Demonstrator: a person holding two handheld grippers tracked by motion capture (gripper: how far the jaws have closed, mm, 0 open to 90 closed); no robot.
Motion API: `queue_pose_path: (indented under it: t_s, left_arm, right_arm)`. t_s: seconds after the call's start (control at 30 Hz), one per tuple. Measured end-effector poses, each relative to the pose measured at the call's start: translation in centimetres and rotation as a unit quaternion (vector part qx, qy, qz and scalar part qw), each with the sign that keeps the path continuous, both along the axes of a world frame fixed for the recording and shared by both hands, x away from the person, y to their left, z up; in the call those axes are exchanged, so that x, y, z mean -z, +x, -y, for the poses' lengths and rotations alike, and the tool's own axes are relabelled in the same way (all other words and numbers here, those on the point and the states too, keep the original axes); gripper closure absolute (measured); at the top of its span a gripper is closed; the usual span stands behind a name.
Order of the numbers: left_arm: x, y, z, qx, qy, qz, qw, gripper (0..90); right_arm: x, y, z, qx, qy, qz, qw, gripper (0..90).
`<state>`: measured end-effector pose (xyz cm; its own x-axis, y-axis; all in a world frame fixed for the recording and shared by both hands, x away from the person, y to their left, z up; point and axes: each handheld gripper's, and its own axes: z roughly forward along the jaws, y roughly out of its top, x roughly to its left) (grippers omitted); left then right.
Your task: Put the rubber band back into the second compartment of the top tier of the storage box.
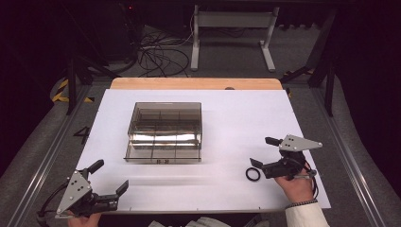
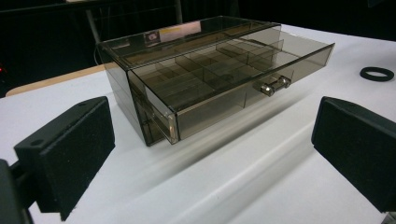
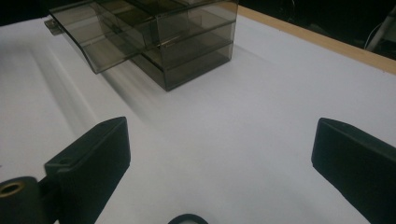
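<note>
Drawer box (image 1: pixel 164 132): smoked clear plastic, at table centre, slightly toward 10 o'clock; its top drawer (image 2: pixel 233 77) is pulled out toward me, dividers showing.
Black ring (image 1: pixel 252 174): flat on the white sheet (image 1: pixel 236 118), at 4 o'clock from the box, well apart.
My right gripper (image 1: pixel 260 152): just beside the ring, jaws spread wide, nothing between them.
My left gripper (image 1: pixel 109 176): at 7 o'clock, jaws wide apart, empty.
</note>
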<state>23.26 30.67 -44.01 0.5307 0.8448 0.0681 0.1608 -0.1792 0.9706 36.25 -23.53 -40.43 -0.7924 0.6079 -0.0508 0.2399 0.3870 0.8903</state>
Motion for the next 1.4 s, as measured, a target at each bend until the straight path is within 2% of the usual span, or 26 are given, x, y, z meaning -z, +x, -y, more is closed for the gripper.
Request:
queue_pose_path:
  t_s: [0.13,0.2,0.3,0.33,0.43,0.6,0.63,0.67,0.73,0.8,0.93,0.97,1.0,1.03,1.07,1.1,1.17,1.3,1.4]
  left_arm:
    - [0.0,0.0,0.0,0.002,-0.001,-0.002,1.0000,0.3]
    - [0.0,0.0,0.0,0.002,-0.002,-0.001,1.0000,0.3]
    - [0.0,0.0,-0.1,0.001,-0.001,0.000,1.0000,0.3]
    - [0.0,0.0,-0.1,0.001,-0.001,0.000,1.0000,0.3]
    - [0.0,0.0,-0.1,0.002,-0.001,-0.001,1.0000,0.3]
    - [0.0,0.0,-0.1,0.002,0.000,-0.003,1.0000,0.3]
    - [0.0,0.0,-0.1,0.002,0.001,-0.003,1.0000,0.3]
    - [0.0,0.0,-0.1,0.002,0.000,-0.004,1.0000,0.3]
    - [0.0,0.0,-0.1,0.002,0.000,-0.003,1.0000,0.3]
    - [0.0,0.0,-0.1,0.002,0.001,-0.003,1.0000,0.3]
    - [0.0,0.0,-0.1,0.002,0.000,-0.004,1.0000,0.3]
    - [0.0,0.0,-0.2,0.002,0.000,-0.003,1.0000,0.3]
    - [0.1,0.0,-0.1,0.002,-0.002,-0.005,1.0000,0.3]
    - [0.1,0.0,-0.2,0.002,0.001,-0.004,1.0000,0.3]
    - [0.1,0.0,-0.1,0.001,-0.005,-0.007,1.0000,0.3]
    - [0.1,0.1,-0.2,0.001,-0.002,-0.005,1.0000,0.3]
    - [0.1,0.0,-0.2,0.001,-0.002,-0.004,1.0000,0.3]
    - [0.1,0.0,-0.2,0.001,-0.001,-0.004,1.0000,0.3]
    - [0.1,0.0,-0.2,0.000,-0.001,-0.004,1.0000,0.3]
  right_arm:
    - [-0.1,0.0,-0.1,0.004,-0.019,-0.006,0.9998,7.7]
    - [-0.1,0.0,-0.2,0.009,-0.038,-0.014,0.9991,9.6]
    - [0.0,0.1,-0.3,0.009,-0.046,-0.022,0.9987,11.8]
    - [0.2,0.2,-0.4,0.010,-0.054,-0.033,0.9979,13.3]
    - [0.5,0.4,-0.5,0.014,-0.070,-0.046,0.9964,16.0]
    - [0.8,0.6,-0.7,0.016,-0.090,-0.059,0.9940,20.4]
    - [1.0,0.8,-0.8,0.019,-0.101,-0.069,0.9923,23.0]
    - [1.0,0.8,-0.8,0.019,-0.101,-0.069,0.9923,23.0]
    - [1.3,1.0,-0.9,0.021,-0.114,-0.081,0.9899,27.5]
    - [1.4,1.0,-1.0,0.025,-0.117,-0.085,0.9892,28.4]
    - [1.8,1.2,-1.2,0.027,-0.136,-0.104,0.9848,33.9]
    - [1.8,1.2,-1.2,0.027,-0.136,-0.104,0.9848,33.9]
    - [2.0,1.2,-1.3,0.027,-0.147,-0.110,0.9826,35.6]
    - [2.0,1.2,-1.3,0.027,-0.147,-0.110,0.9826,35.6]
    - [2.1,1.3,-1.3,0.027,-0.152,-0.115,0.9814,36.3]
    - [2.3,1.3,-1.4,0.023,-0.162,-0.122,0.9790,37.7]
    - [2.3,1.3,-1.4,0.024,-0.164,-0.123,0.9785,38.6]
    - [2.6,1.4,-1.6,0.025,-0.180,-0.131,0.9747,42.3]
    - [2.9,1.5,-1.7,0.027,-0.198,-0.140,0.9698,45.9]
